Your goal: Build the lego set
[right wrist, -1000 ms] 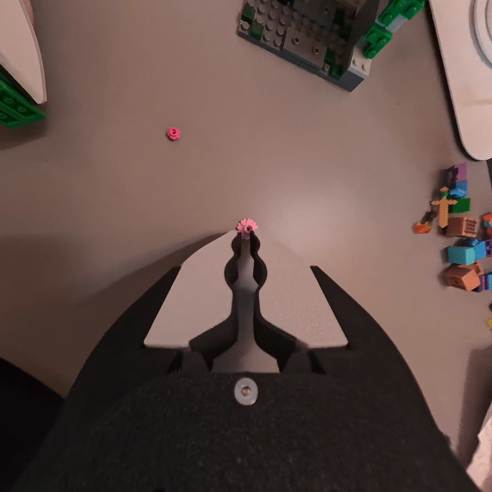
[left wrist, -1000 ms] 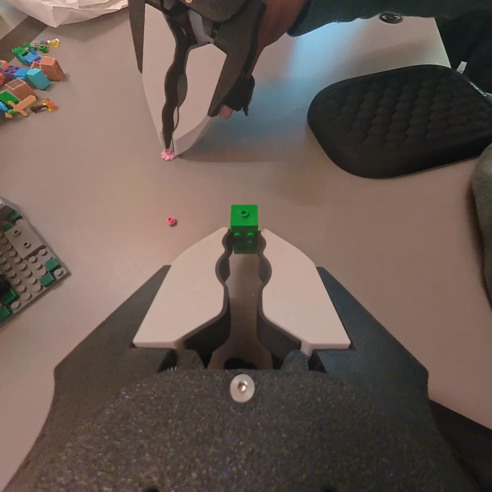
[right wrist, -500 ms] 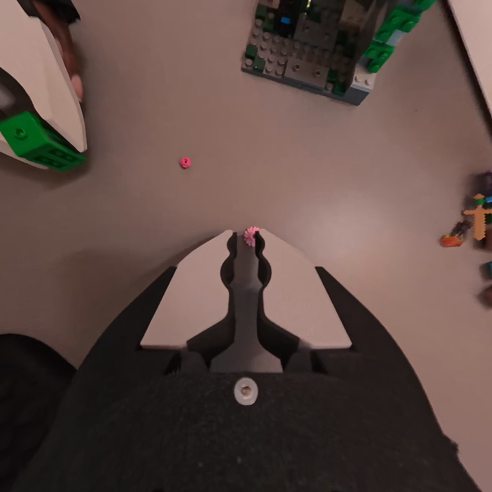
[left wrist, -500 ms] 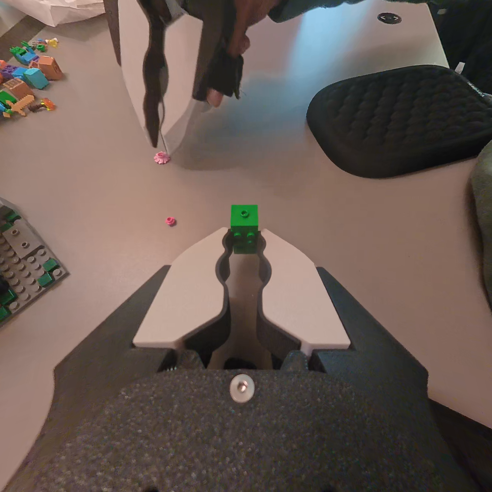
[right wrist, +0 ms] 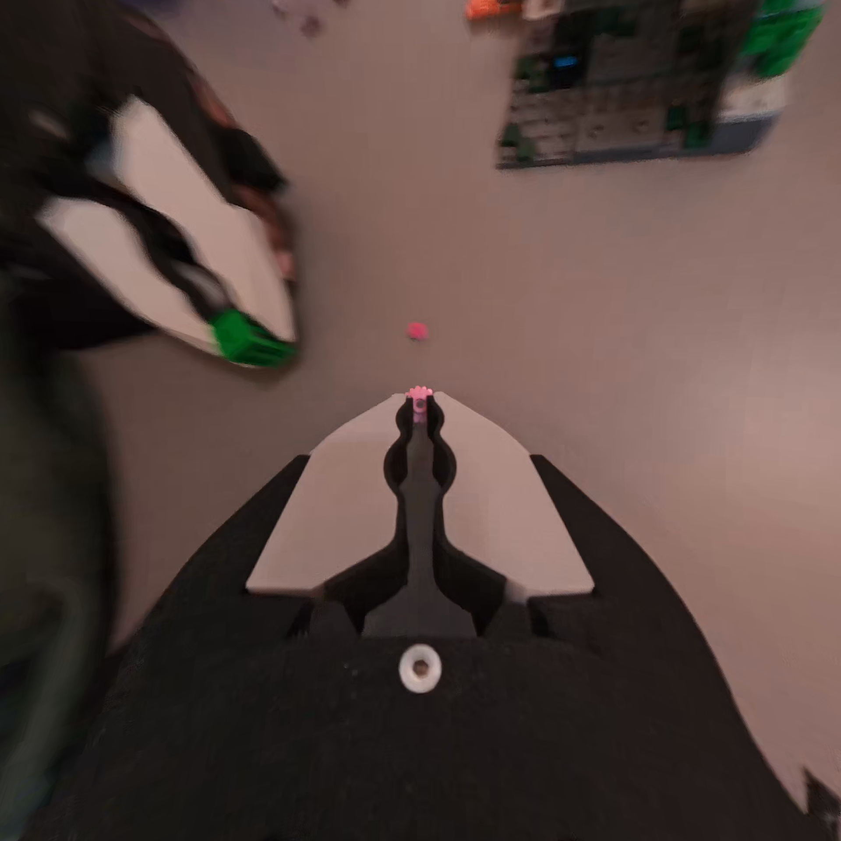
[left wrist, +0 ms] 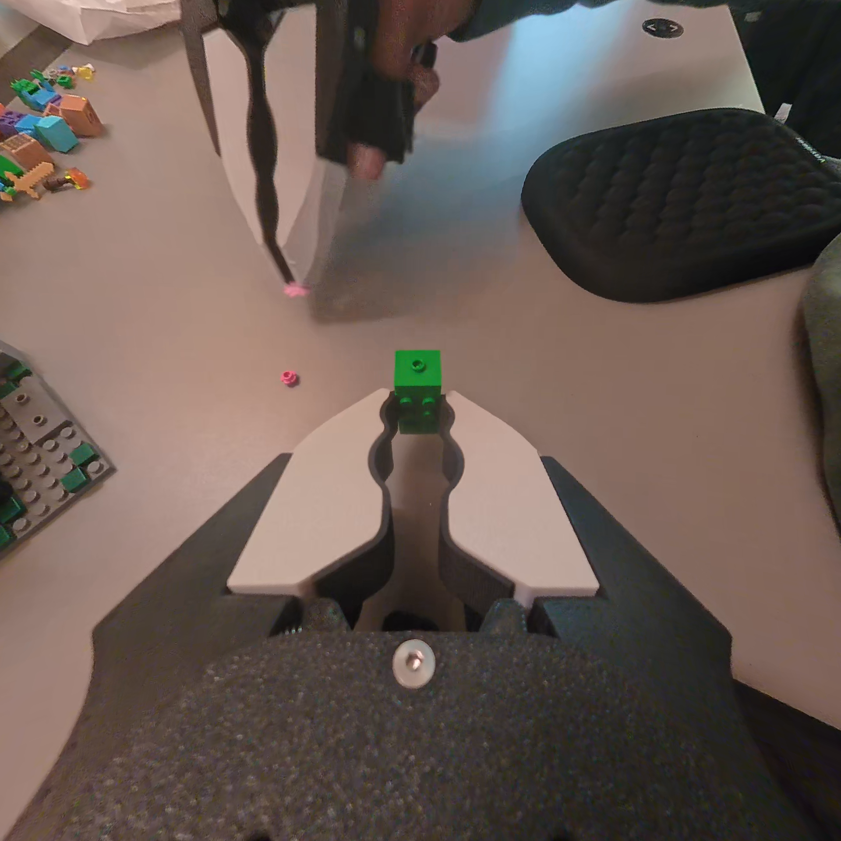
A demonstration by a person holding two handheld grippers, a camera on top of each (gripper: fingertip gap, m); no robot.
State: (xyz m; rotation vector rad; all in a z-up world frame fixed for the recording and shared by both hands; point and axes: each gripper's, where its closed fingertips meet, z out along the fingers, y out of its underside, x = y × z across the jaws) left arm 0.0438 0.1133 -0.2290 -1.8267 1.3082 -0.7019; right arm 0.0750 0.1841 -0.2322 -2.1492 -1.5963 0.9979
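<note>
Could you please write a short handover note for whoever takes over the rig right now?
Left gripper: shut on the green brick, held above the table.
Right gripper: shut on the pink flower piece, pinched at the fingers' tips.
A small dark-pink round stud lies loose on the table; the partly built grey base sits to the left.
Both pieces picked; neither attached yet.

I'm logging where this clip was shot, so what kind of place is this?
Probably a desk in an office or a home workroom: a plain grey tabletop, a black padded cushion lying on it, and loose toy bricks beside a half-built model on a grey baseplate.
</note>
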